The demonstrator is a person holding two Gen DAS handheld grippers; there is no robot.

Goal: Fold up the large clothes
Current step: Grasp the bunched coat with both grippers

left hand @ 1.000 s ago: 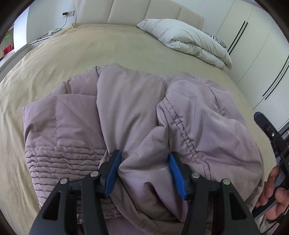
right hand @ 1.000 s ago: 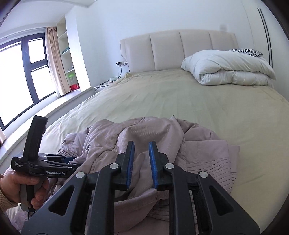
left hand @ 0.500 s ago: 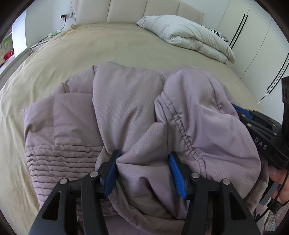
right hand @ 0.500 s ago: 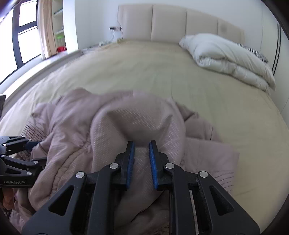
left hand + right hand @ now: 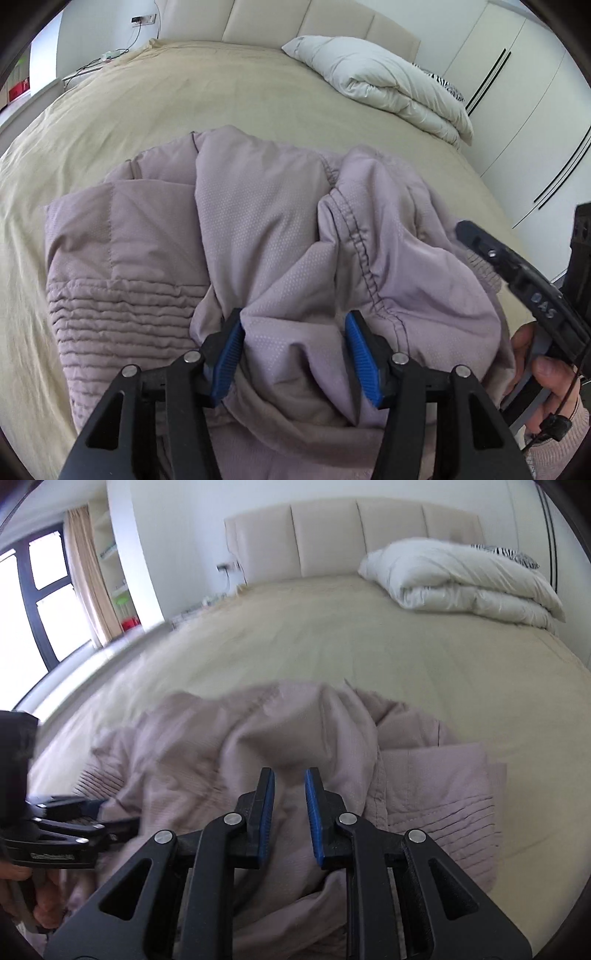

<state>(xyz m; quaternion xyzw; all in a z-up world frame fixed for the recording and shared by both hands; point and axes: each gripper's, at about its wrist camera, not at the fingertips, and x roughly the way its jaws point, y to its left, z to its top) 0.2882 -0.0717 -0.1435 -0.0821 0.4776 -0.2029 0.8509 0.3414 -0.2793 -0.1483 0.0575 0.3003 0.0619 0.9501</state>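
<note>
A large mauve padded jacket [image 5: 258,229] lies bunched on the beige bed; it also shows in the right wrist view [image 5: 229,746]. My left gripper [image 5: 293,349] is open, its blue pads on either side of a raised fold of the jacket. My right gripper [image 5: 290,805] is slightly open, with a fold of jacket between its pads; it also shows at the right edge of the left wrist view [image 5: 524,280]. The left gripper shows at the lower left of the right wrist view [image 5: 66,834].
The beige bed [image 5: 155,107] stretches ahead. A folded white duvet [image 5: 461,579] lies by the padded headboard [image 5: 332,535]. White wardrobe doors [image 5: 524,96] stand on the right, a window [image 5: 33,602] on the left.
My right gripper dipped over the jacket, then drew back and opened slightly. The left gripper has stayed open around the same fold.
</note>
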